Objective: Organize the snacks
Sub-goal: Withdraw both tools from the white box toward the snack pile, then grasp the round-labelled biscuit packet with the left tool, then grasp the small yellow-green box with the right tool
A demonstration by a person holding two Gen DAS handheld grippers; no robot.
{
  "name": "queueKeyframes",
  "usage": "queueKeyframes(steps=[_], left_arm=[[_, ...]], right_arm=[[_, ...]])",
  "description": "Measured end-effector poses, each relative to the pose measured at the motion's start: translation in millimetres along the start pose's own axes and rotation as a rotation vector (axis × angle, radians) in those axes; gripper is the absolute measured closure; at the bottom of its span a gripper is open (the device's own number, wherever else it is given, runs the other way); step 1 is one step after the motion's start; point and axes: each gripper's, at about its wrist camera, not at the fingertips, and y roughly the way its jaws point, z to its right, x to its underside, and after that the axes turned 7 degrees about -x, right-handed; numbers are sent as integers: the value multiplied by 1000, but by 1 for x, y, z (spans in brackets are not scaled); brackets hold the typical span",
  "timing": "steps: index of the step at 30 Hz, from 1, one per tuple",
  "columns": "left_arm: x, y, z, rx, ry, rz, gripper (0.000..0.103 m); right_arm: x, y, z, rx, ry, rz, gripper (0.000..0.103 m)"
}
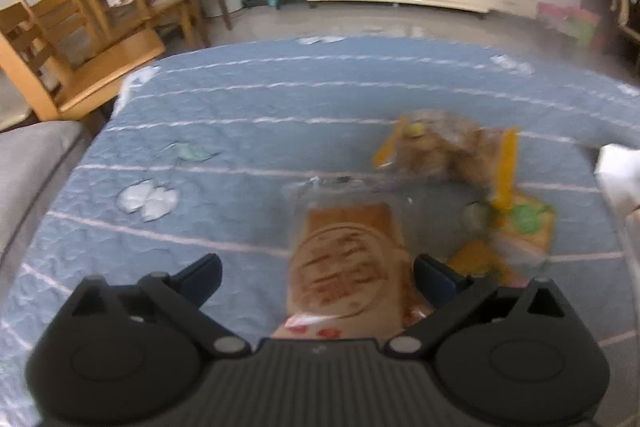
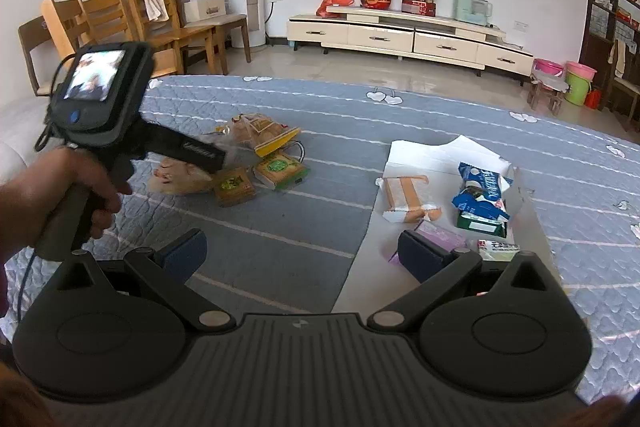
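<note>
Left gripper (image 1: 316,277): spread around a wrapped pastry (image 1: 346,263), apparently not pinching.
Right gripper (image 2: 302,251): spread, empty.
Surface: blue quilt (image 2: 400,115).
Room: chairs (image 2: 104,19), cream cabinet (image 2: 400,35).

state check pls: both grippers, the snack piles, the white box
left gripper: open, jaws either side of a brown pastry pack, not closed on it
right gripper: open, empty, above the quilt
loose snacks: piled on the quilt, unsorted
white box: open, flat, several packs inside
blue pack: in the box, lying atop a green pack
</note>
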Motion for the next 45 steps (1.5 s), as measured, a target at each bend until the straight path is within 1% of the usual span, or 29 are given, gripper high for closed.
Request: queueKeyframes(steps=[4, 7, 9, 10, 11, 14, 16, 20, 21, 23, 27, 30, 31, 32, 33, 34, 35, 39, 42, 45], left_arm=[[2, 2, -11, 40, 4, 18, 1], [2, 5, -5, 52, 29, 22, 2], [0, 10, 2, 81, 37, 12, 14], [1, 11, 2, 119, 19, 11, 28], [1, 9, 0, 138, 2, 10, 35], [4, -1, -2, 144, 9, 15, 36], [9, -8, -8, 134, 0, 18, 36], [21, -28, -31, 89, -27, 42, 36], [24, -32, -37, 80, -36, 48, 36], [31, -42, -51, 76, -63, 51, 36], [44, -58, -67, 77, -99, 60, 36], [52, -59, -71, 87, -116, 53, 36], [53, -59, -72, 89, -125, 50, 36], [55, -58, -72, 92, -132, 48, 36], [56, -57, -71, 91, -137, 45, 36], [56, -57, -71, 90, -141, 42, 36], [58, -58, -72, 91, -145, 40, 36], [62, -65, -70, 79, -142, 50, 36], [66, -73, -71, 75, -154, 49, 36], [71, -84, -72, 80, -161, 45, 36]], right_arm=[[-1, 8, -3, -14, 3, -4, 0], [-2, 11, -9, -23, -11, -11, 0], [-4, 16, -11, -27, -29, -19, 0], [-5, 18, -11, -29, -34, -21, 0], [-6, 21, -12, -33, -38, -25, 0], [-12, 35, -11, -58, -29, -45, 0], [-18, 50, -11, -94, -26, -56, 0], [-31, 88, -19, -164, -40, -86, 0], [-35, 102, -22, -168, -51, -105, 0], [-39, 124, -25, -196, -64, -134, 0], [-44, 168, -26, -195, -69, -187, 0], [-46, 189, -29, -199, -69, -206, 0], [-48, 193, -30, -192, -78, -209, 2], [-48, 198, -33, -174, -99, -207, 7], [-48, 199, -38, -156, -121, -200, 23], [-49, 199, -41, -149, -133, -191, 32], [-49, 198, -44, -149, -134, -189, 49], [-42, 184, -53, -126, -149, -176, 51], [-34, 164, -56, -124, -127, -160, 51], [-34, 141, -54, -127, -99, -137, 51]])
